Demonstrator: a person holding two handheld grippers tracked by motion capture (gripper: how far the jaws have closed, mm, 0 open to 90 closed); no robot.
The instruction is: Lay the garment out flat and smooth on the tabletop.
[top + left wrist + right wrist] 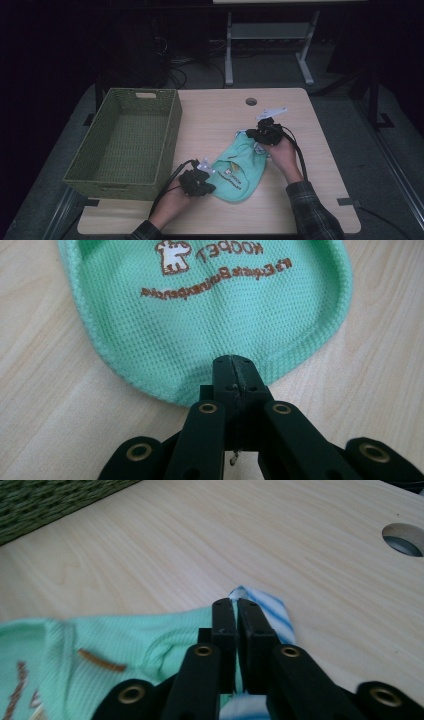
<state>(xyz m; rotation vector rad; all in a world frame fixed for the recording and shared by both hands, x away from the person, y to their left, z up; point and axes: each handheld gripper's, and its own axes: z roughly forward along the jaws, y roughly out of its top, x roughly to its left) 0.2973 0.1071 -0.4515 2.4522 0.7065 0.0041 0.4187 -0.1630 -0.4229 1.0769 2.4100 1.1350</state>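
Left tongs (pixel 234 371) clamped on the hem of a mint-green pet shirt (pixel 210 315). Right tongs (pixel 236 611) pinch its striped collar edge. Shirt lies on the worktop (pixel 210 115) beside a green wicker basket (pixel 172 131).

Each hand carries a black gripper: the left gripper (pixel 199 181) and the right gripper (pixel 265 134) both wear a pale grey three-cornered plate on top and trail a black cable. Up close, the jaw arms show brass-ringed screws. The sleeves (pixel 312 210) are dark plaid.
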